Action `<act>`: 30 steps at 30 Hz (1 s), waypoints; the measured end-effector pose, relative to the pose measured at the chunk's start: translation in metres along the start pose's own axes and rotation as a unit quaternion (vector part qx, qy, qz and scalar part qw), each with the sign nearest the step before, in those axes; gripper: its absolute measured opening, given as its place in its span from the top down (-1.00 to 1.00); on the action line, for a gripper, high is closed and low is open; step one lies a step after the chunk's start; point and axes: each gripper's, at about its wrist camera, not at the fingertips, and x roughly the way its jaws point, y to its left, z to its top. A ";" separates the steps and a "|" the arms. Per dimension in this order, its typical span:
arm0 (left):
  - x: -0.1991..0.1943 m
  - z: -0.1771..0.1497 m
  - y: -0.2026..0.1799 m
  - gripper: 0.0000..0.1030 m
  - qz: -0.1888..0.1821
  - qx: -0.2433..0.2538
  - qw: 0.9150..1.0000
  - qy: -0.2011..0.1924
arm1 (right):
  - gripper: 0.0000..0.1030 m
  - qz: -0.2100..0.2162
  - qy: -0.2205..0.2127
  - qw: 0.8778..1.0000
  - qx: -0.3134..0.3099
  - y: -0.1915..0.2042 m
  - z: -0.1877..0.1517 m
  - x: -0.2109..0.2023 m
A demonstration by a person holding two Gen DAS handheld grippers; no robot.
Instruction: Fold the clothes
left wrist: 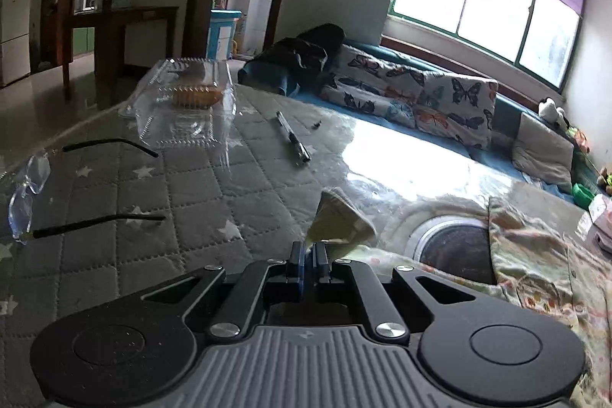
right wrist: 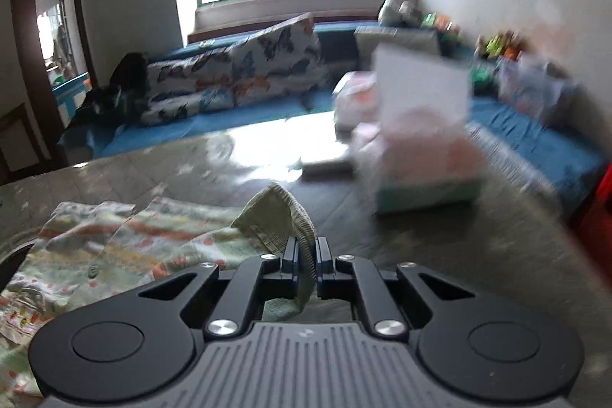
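Observation:
A small pale patterned garment [left wrist: 543, 255] lies on the grey quilted table [left wrist: 191, 186], spread to the right in the left wrist view. My left gripper [left wrist: 309, 251] is shut on a ribbed cuff [left wrist: 340, 217] of the garment, which sticks up beyond the fingertips. In the right wrist view the garment [right wrist: 114, 239] lies to the left. My right gripper [right wrist: 306, 251] is shut on another ribbed green cuff [right wrist: 283, 213], which folds over between the jaws.
On the table are glasses [left wrist: 34, 178], a clear plastic food box [left wrist: 187, 102], a pen [left wrist: 292, 136] and a round metal-rimmed opening [left wrist: 455, 247]. A tissue box [right wrist: 420, 171] and bags stand ahead of my right gripper. A blue sofa [right wrist: 214, 125] with butterfly cushions lies beyond.

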 end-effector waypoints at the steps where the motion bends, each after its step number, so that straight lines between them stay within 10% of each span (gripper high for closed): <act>1: -0.003 0.001 0.002 0.97 0.003 -0.003 1.000 -0.004 | 0.86 -0.012 -0.010 1.000 -0.003 -0.007 0.003 -0.010; 9: -0.020 -0.005 0.023 1.00 0.002 -0.017 1.000 0.002 | 0.86 -0.115 -0.033 0.993 -0.001 -0.069 -0.002 -0.064; 17: -0.011 -0.014 0.012 0.87 -0.007 0.003 1.000 0.028 | 0.83 -0.178 0.048 0.983 0.029 -0.105 -0.050 -0.060; 21: -0.005 -0.015 0.001 0.14 -0.003 0.024 0.999 0.030 | 0.63 -0.187 0.079 0.979 0.031 -0.107 -0.068 -0.048; 30: 0.024 -0.018 -0.010 -0.04 0.027 0.056 0.997 0.050 | 0.24 -0.182 0.063 0.981 0.018 -0.101 -0.066 -0.057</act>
